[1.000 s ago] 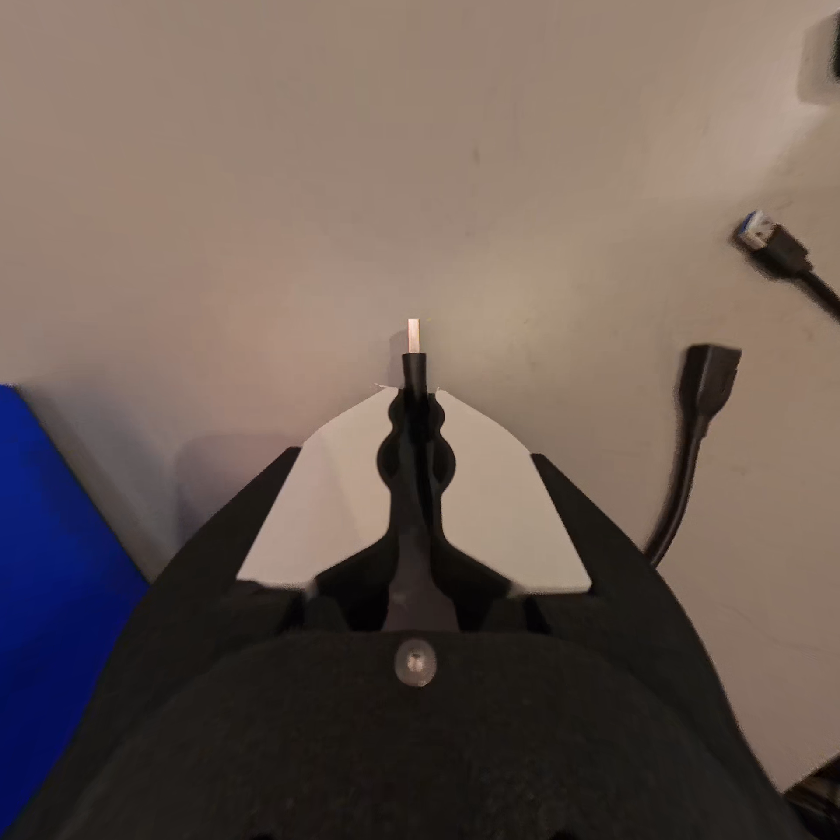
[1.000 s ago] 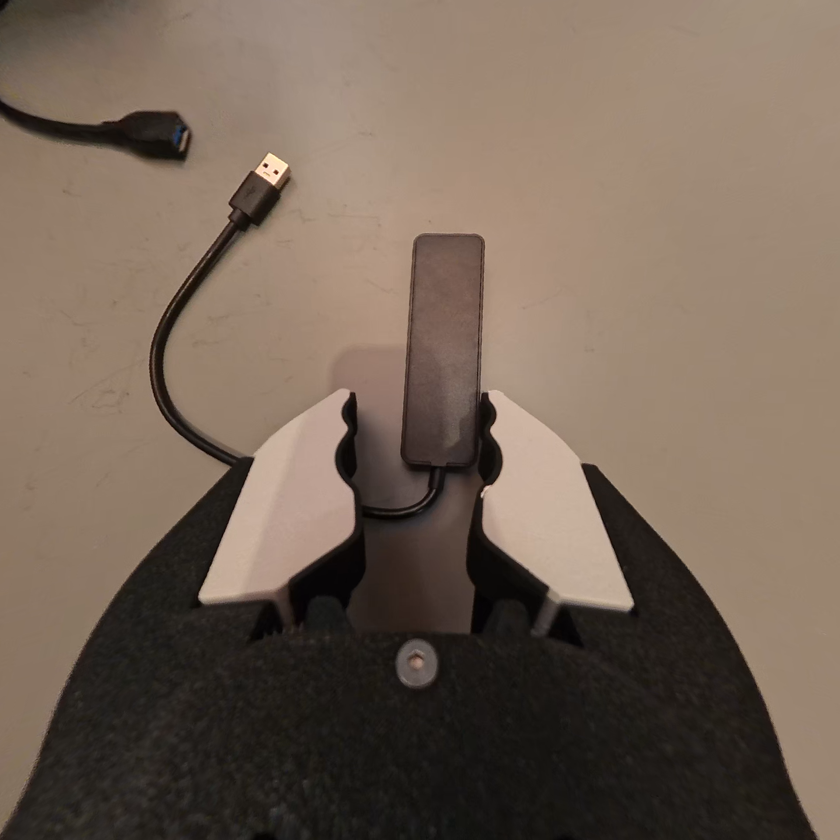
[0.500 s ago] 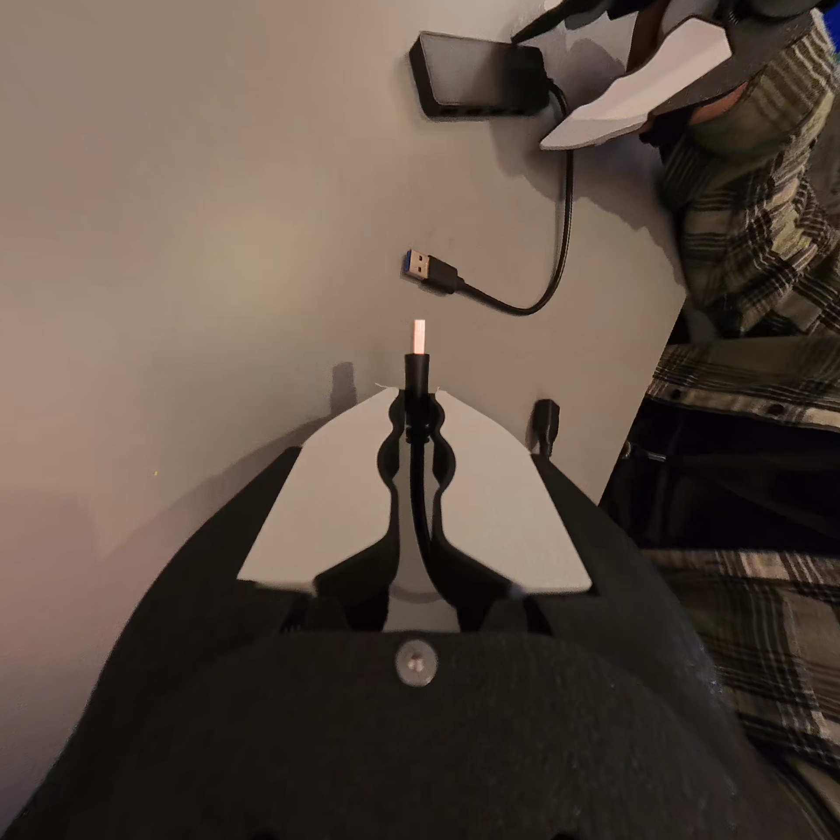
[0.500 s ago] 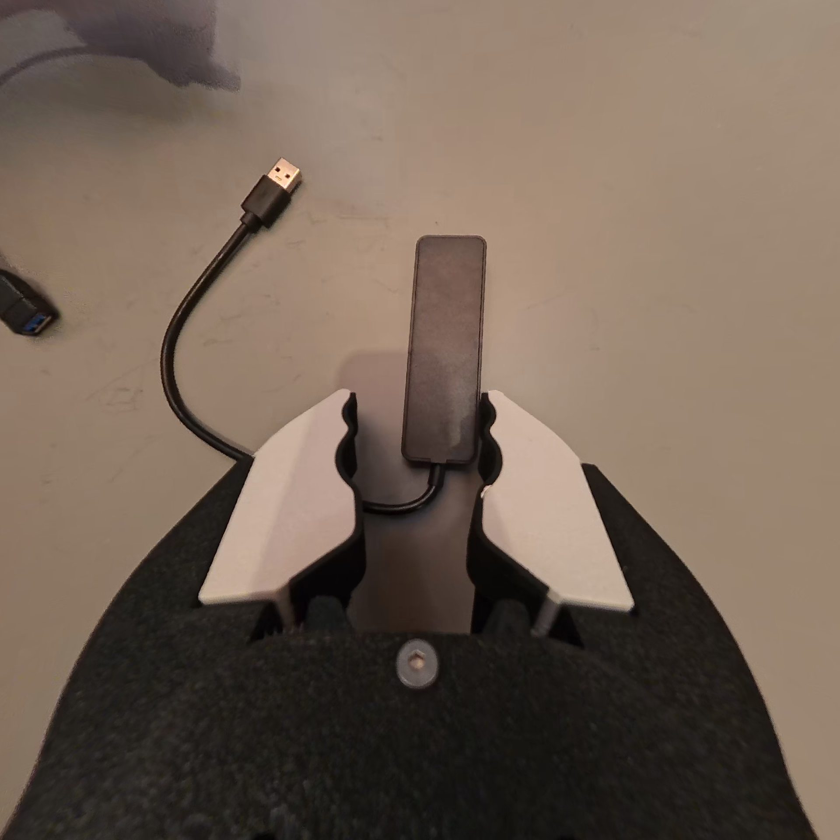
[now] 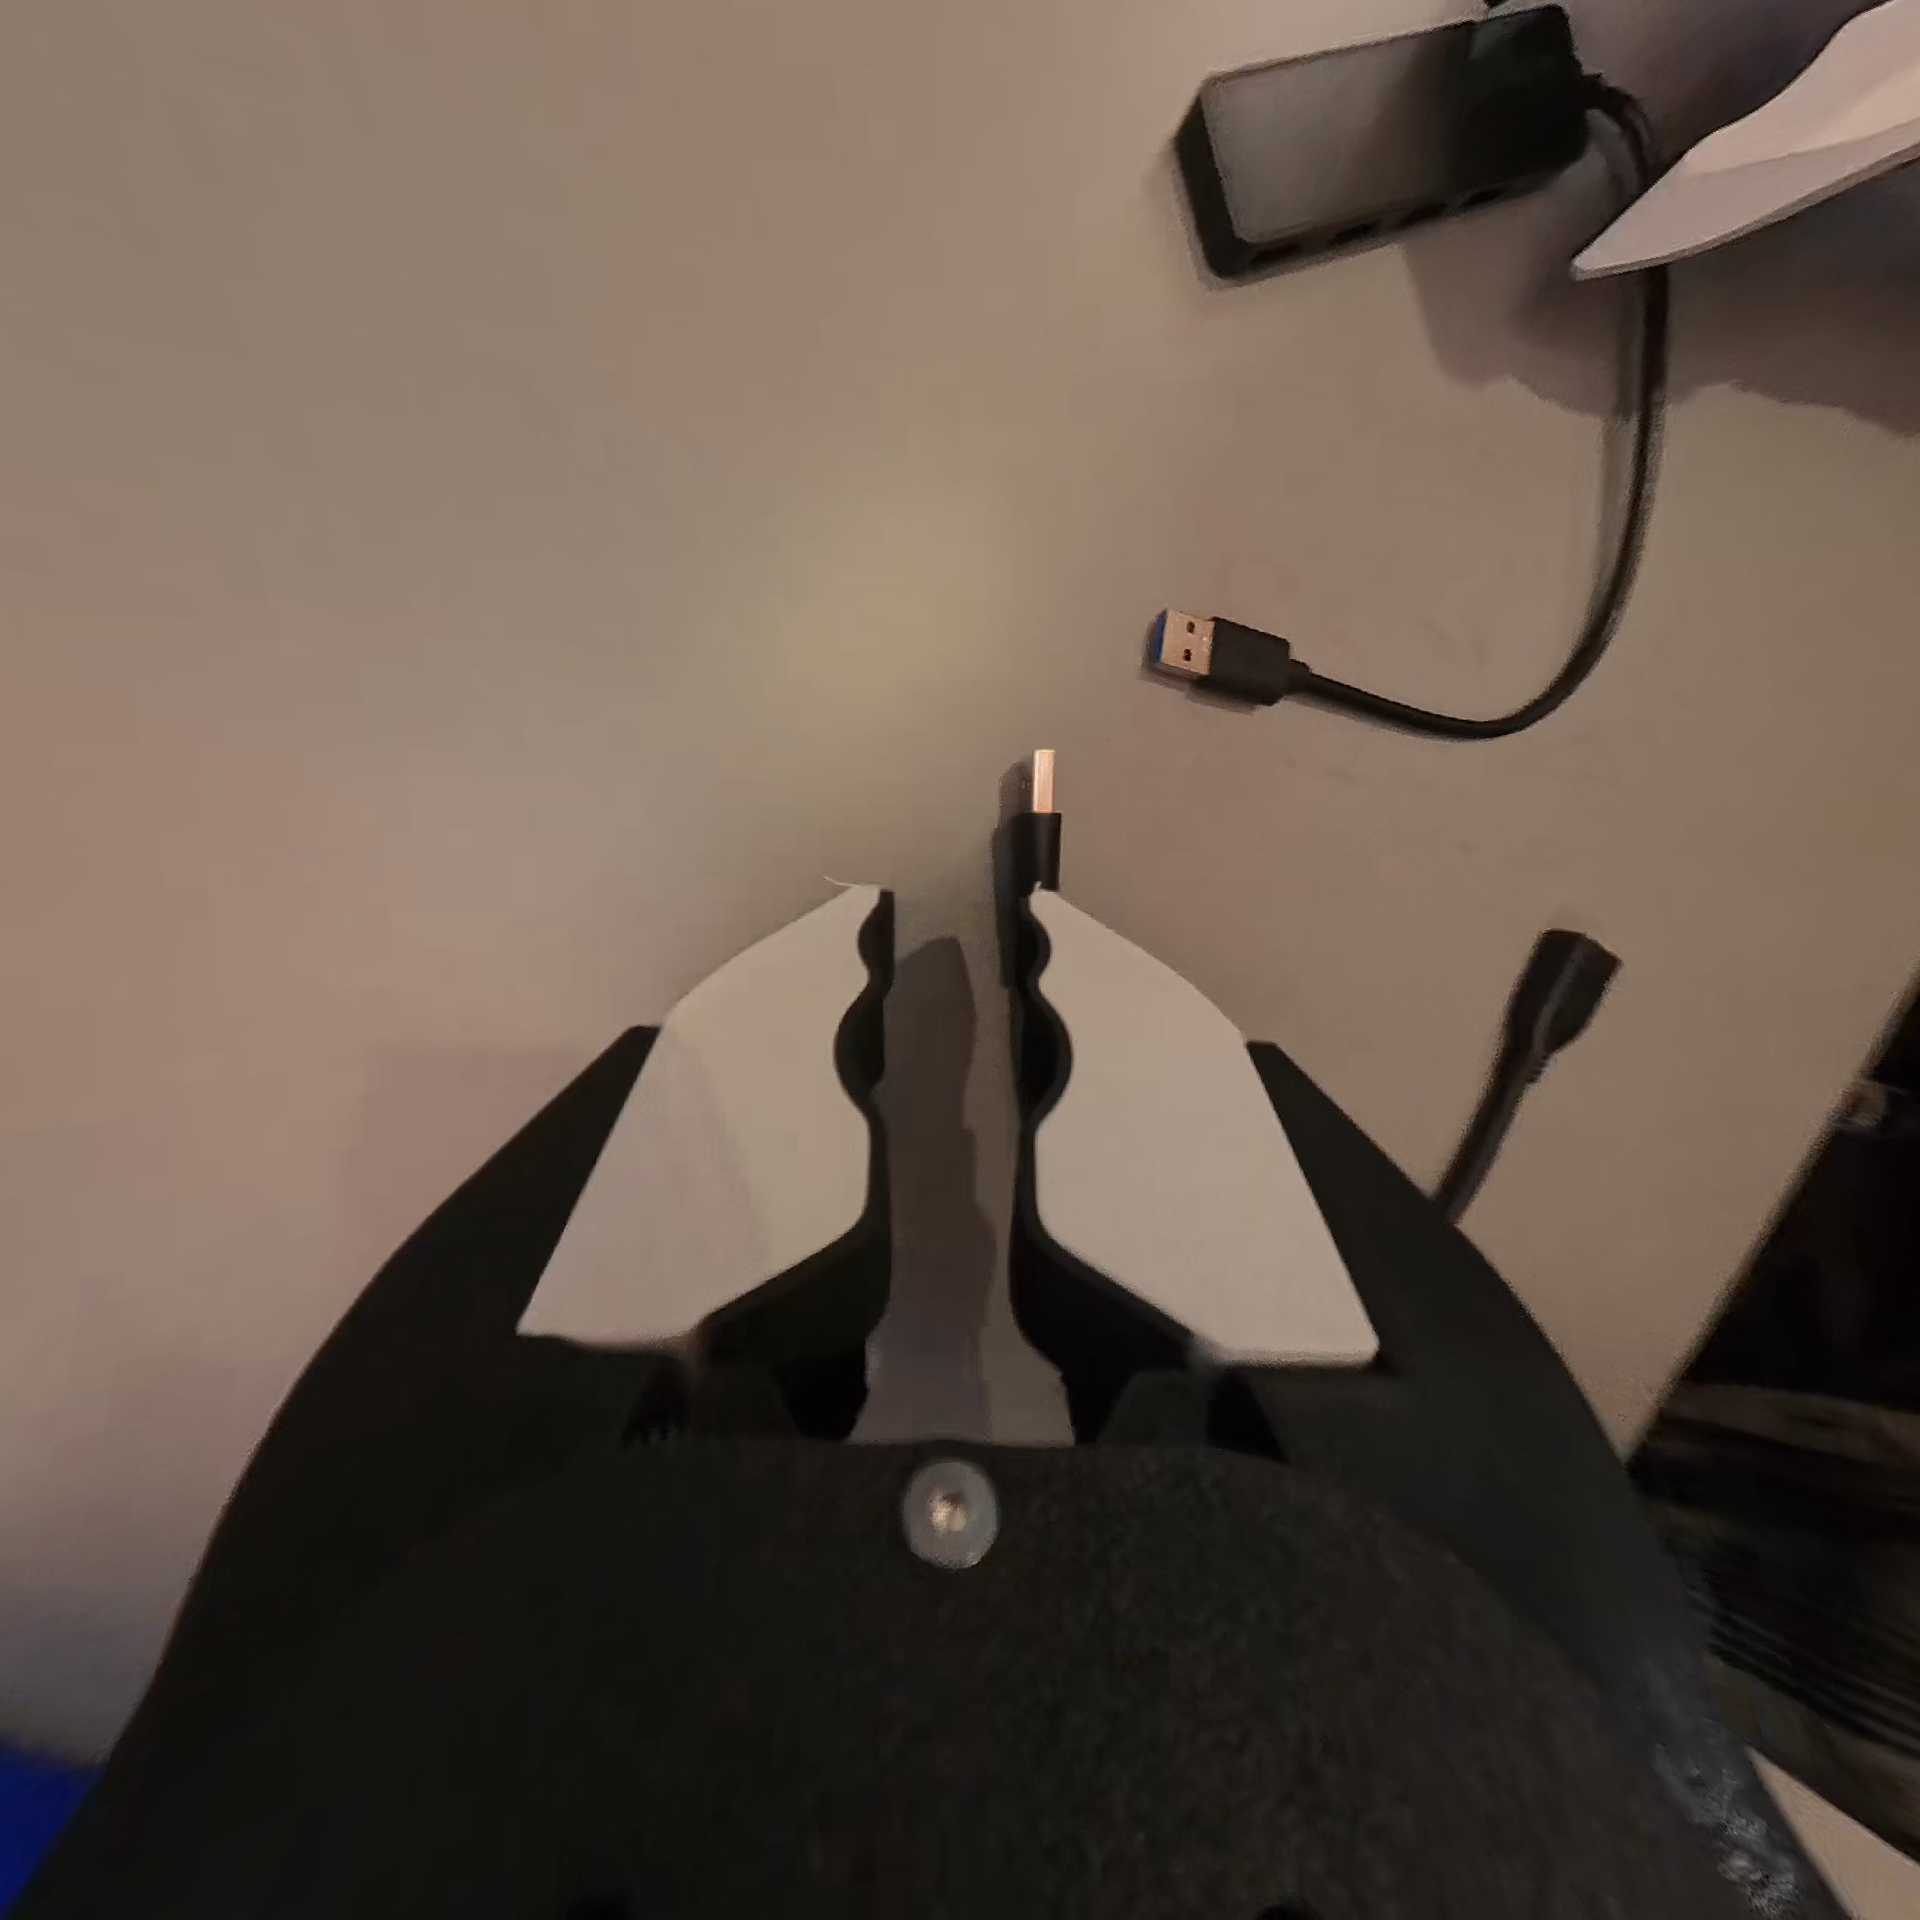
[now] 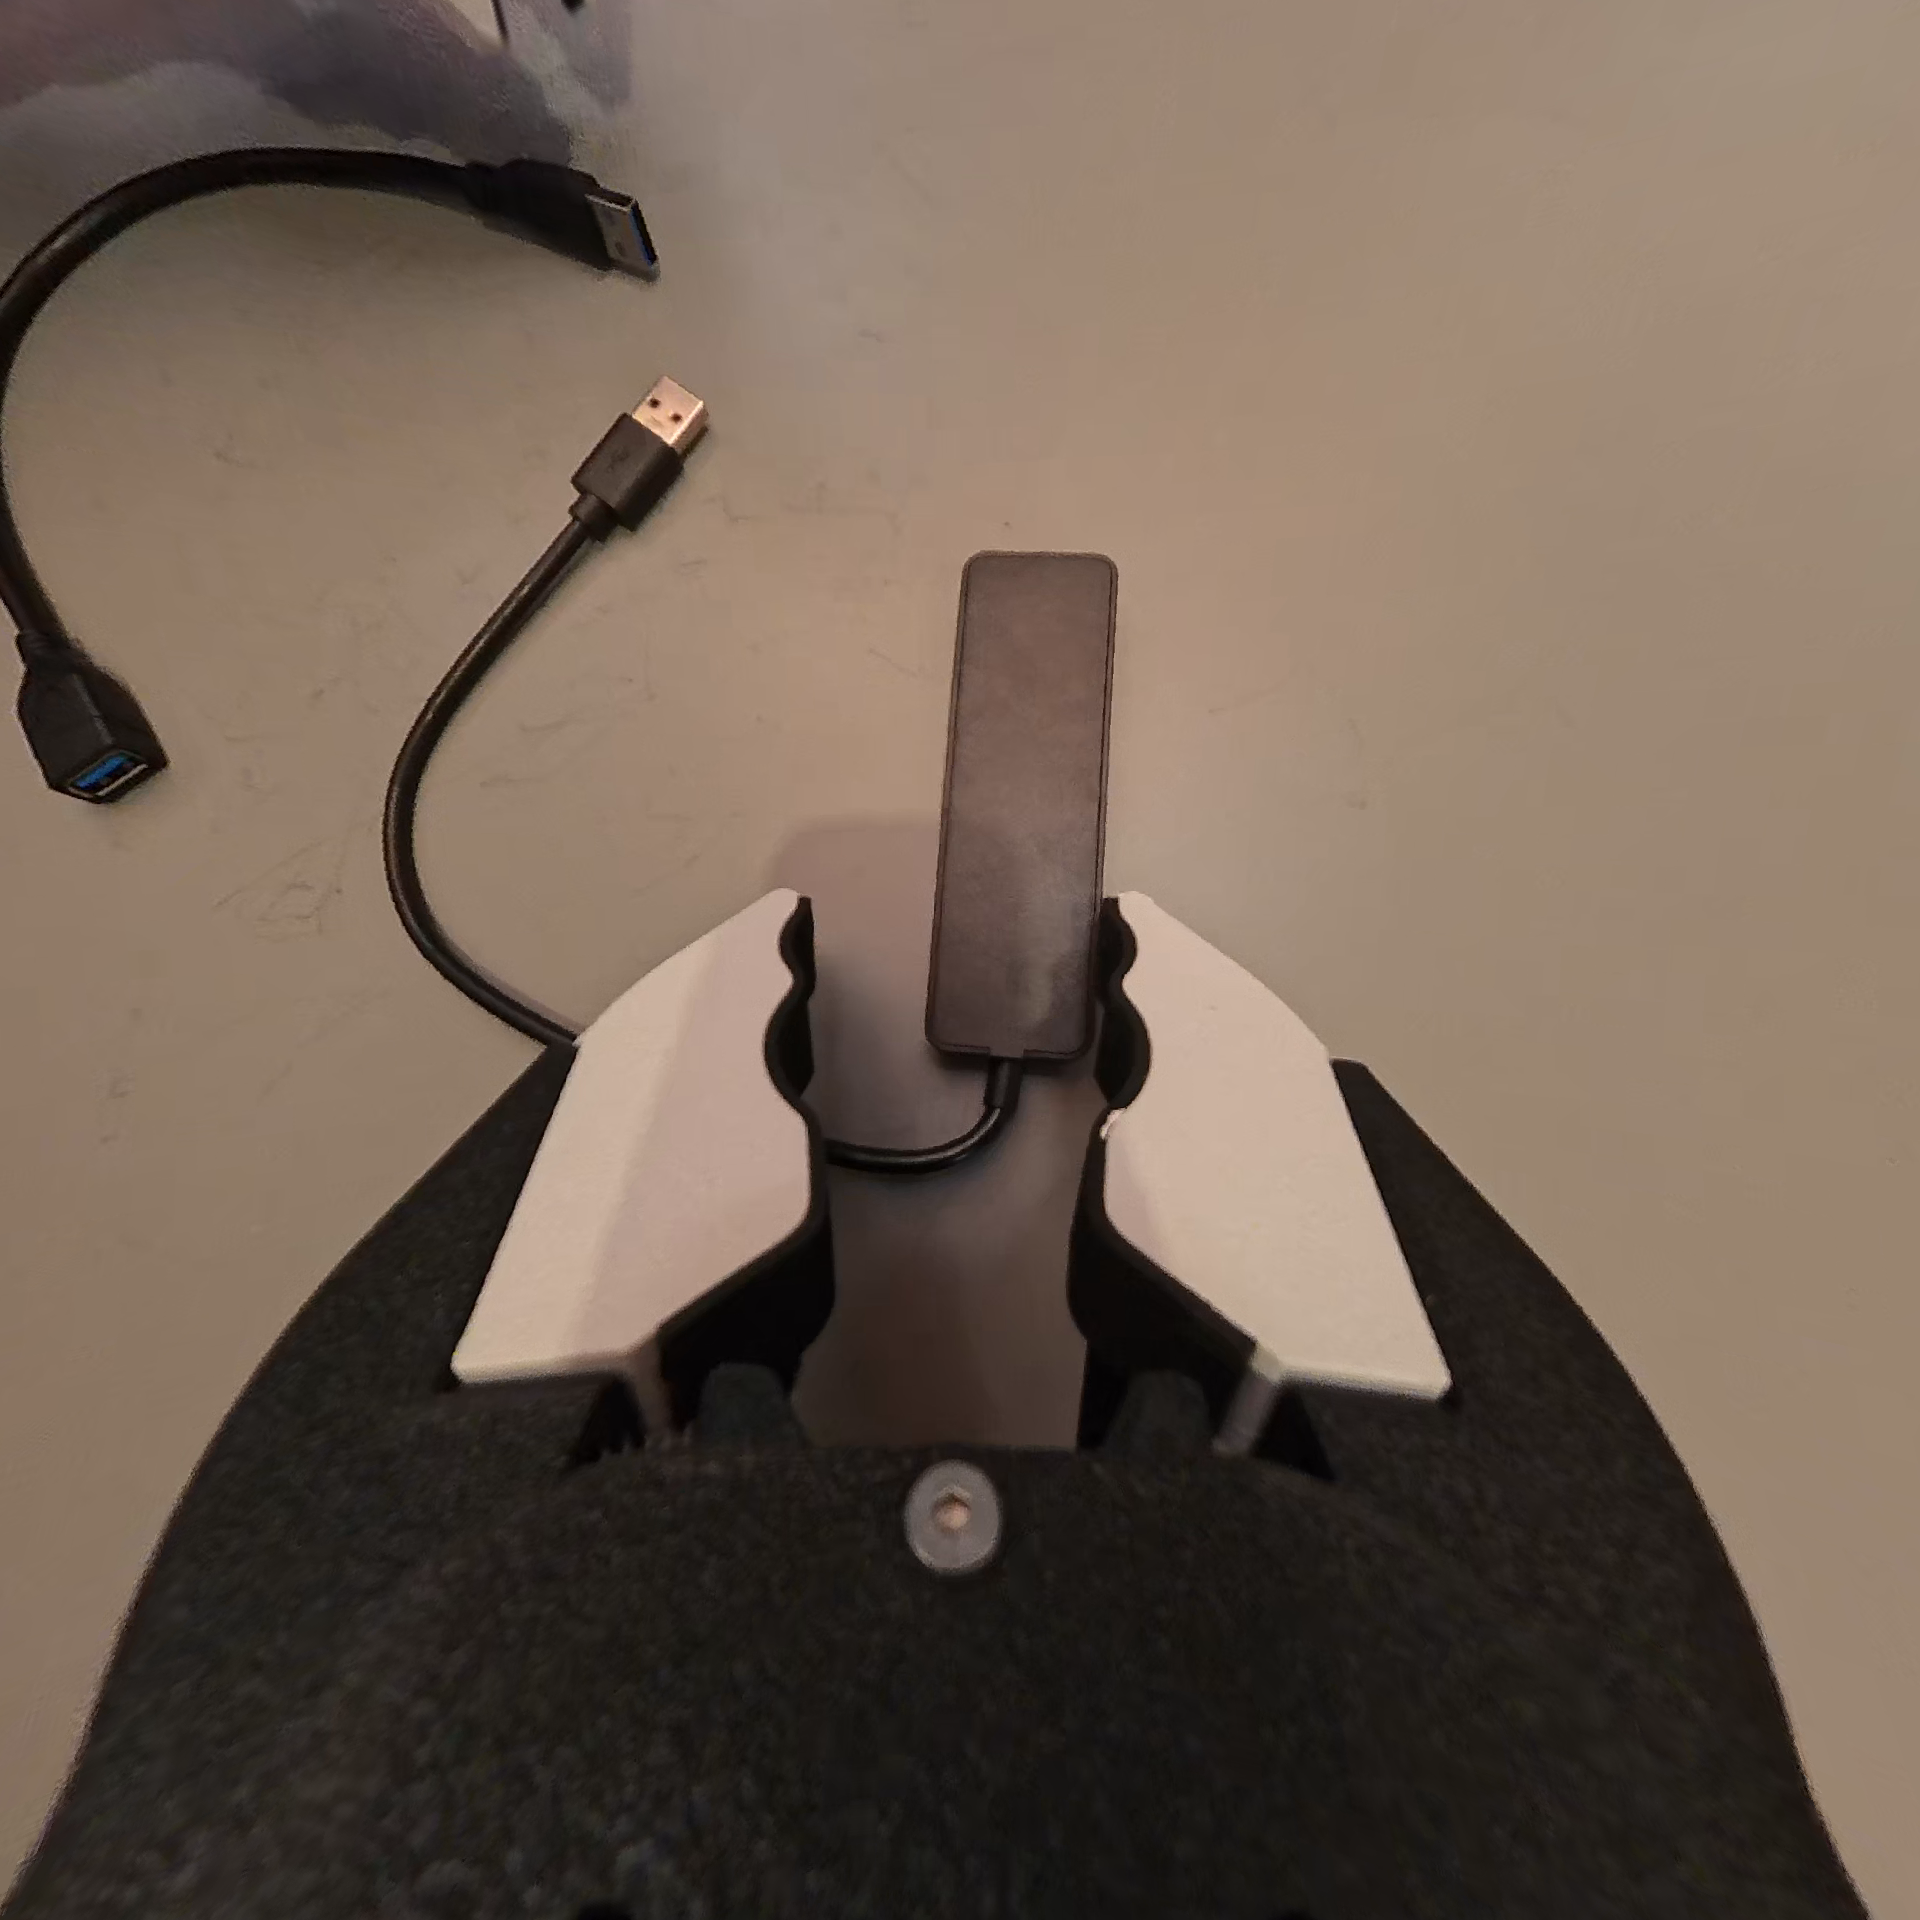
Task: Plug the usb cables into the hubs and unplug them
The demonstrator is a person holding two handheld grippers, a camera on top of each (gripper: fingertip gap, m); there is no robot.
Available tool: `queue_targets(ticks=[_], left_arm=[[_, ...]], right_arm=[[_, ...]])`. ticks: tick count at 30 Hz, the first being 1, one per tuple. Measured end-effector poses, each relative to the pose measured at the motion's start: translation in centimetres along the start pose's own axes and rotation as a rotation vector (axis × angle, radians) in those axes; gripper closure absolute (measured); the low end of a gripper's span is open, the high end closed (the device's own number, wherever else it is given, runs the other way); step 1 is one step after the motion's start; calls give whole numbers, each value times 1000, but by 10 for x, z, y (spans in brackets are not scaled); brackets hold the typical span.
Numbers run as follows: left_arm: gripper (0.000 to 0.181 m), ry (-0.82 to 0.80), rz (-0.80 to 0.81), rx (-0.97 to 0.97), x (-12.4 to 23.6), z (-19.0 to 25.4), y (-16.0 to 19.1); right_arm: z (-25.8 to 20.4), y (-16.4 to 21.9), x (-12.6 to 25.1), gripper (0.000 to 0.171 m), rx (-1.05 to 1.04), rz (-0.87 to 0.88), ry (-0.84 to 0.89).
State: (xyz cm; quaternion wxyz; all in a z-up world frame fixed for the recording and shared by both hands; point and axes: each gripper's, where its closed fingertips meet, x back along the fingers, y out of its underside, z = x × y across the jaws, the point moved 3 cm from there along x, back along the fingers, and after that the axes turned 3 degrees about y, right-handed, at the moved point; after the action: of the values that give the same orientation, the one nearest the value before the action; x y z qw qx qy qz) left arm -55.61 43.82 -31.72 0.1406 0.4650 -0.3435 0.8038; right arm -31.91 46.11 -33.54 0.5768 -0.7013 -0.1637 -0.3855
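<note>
My left gripper [image 5: 948,904] is open over the grey table. The black extension cable's USB plug [image 5: 1044,821] stands on edge just past my right fingertip, touching it, and no longer pinched. The same plug shows in the right wrist view [image 6: 618,234]. The cable's female socket [image 5: 1558,997] lies to the right, also in the right wrist view [image 6: 88,748]. My right gripper [image 6: 956,914] is open around the near end of a flat black hub [image 6: 1023,800] lying on the table; the hub touches the right finger only. The hub [image 5: 1382,135] also shows far right in the left wrist view.
The hub's own short cable curves left and ends in a loose USB plug [image 6: 649,442], also in the left wrist view [image 5: 1216,660]. The table edge [image 5: 1766,1195] runs close on the right of my left gripper. A blue surface [image 5: 31,1787] shows at lower left. The grippers' ends are close to 20 centimeters from one another.
My left gripper has opened and let go of the USB plug, which now leans at the right fingertip. The extension cable has shifted nearer the hub. My right gripper and the hub have not moved.
</note>
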Motion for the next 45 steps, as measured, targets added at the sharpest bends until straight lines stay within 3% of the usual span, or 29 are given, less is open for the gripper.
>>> queue_targets(ticks=[6,15,23,33,37,45], left_arm=[[153,-254,18,-139,6,21,13],[167,-128,23,-39,-19,27,9],[171,-135,-18,-40,-21,25,6],[147,-245,-98,-73,-23,17,8],[173,-167,-106,-50,-30,18,12],[173,-44,27,43,-26,19,7]], right_arm=[[-1,0,1,119,7,4,1],[-2,0,0,116,16,5,11],[-2,0,0,113,21,7,14],[-3,0,0,112,31,7,13],[-2,-1,2,112,29,16,15],[-2,-1,2,111,28,18,12]])
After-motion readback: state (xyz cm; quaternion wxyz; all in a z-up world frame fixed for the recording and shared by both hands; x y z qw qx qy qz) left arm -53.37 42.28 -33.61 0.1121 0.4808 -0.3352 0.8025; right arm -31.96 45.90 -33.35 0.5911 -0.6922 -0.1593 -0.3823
